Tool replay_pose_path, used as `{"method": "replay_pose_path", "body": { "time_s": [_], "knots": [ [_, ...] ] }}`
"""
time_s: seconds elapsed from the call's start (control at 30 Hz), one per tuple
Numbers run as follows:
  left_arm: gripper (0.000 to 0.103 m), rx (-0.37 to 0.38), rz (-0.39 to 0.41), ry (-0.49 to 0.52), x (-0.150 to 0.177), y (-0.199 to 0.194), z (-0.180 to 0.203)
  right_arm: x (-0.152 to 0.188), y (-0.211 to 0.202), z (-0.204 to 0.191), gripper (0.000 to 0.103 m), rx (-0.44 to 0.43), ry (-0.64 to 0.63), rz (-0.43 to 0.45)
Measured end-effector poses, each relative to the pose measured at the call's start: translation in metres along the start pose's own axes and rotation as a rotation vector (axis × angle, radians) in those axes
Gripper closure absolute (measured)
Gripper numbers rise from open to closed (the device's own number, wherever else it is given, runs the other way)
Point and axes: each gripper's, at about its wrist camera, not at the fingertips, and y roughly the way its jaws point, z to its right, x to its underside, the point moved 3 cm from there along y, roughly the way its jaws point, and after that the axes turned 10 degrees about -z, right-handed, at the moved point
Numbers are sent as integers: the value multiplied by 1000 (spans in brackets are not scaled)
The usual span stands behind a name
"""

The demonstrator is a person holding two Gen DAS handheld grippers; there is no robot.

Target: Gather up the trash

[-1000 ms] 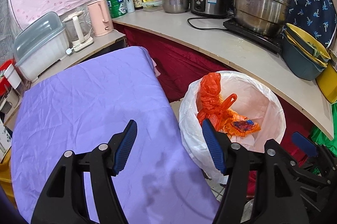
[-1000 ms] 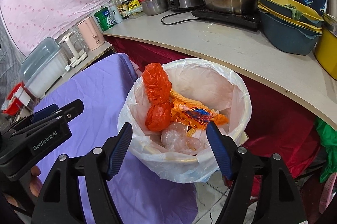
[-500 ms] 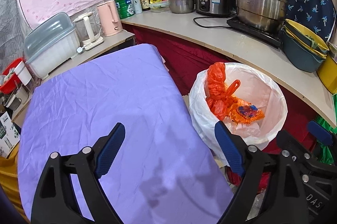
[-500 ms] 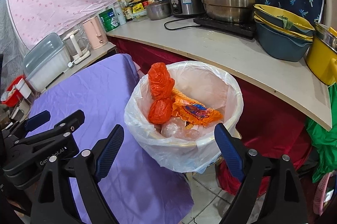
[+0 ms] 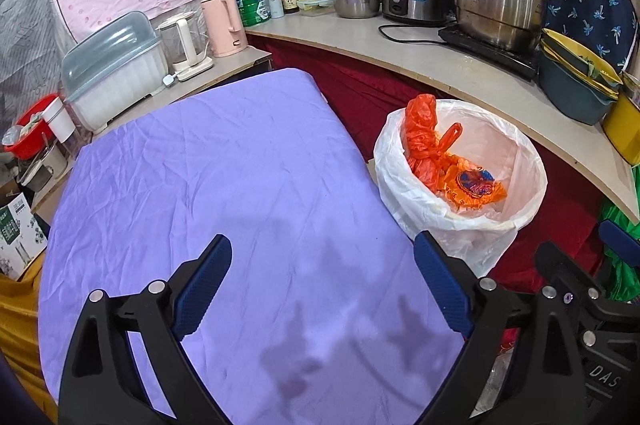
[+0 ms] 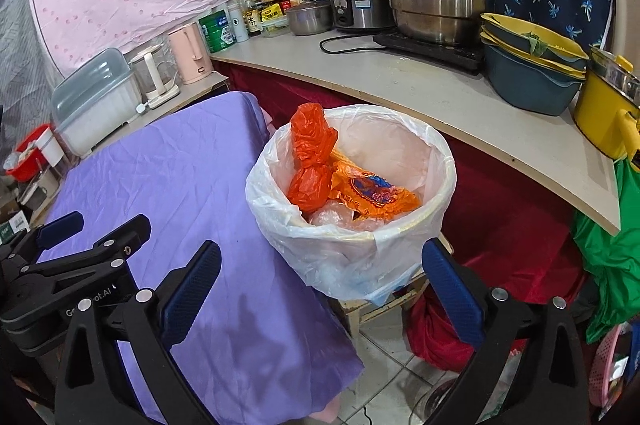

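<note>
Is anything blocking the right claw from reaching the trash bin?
Nothing visible does. The right gripper, jaws open and empty after just widening, faces the trash bin directly, with only air between them.

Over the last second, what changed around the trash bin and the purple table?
Both grippers backed away from the trash bin, which now looks smaller and farther off. The left gripper and right gripper have just been opening their fingers wider, nothing between them. The orange bags and snack wrapper stayed in the bin; the purple cloth stayed bare.
</note>
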Motion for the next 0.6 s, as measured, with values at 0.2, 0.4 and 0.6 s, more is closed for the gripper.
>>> {"method": "replay_pose_path", "body": {
  "time_s": [0.2,0.4,0.6],
  "knots": [
    [12,-4,-7,-27,14,-4,-4,11,-7,-3,6,21,-29,9],
    [12,-8,-12,-46,23,-7,-5,21,-13,-7,6,31,-51,13],
    [12,-17,-6,-38,30,-10,-4,25,-18,-10,6,51,-70,28]
  ]
}}
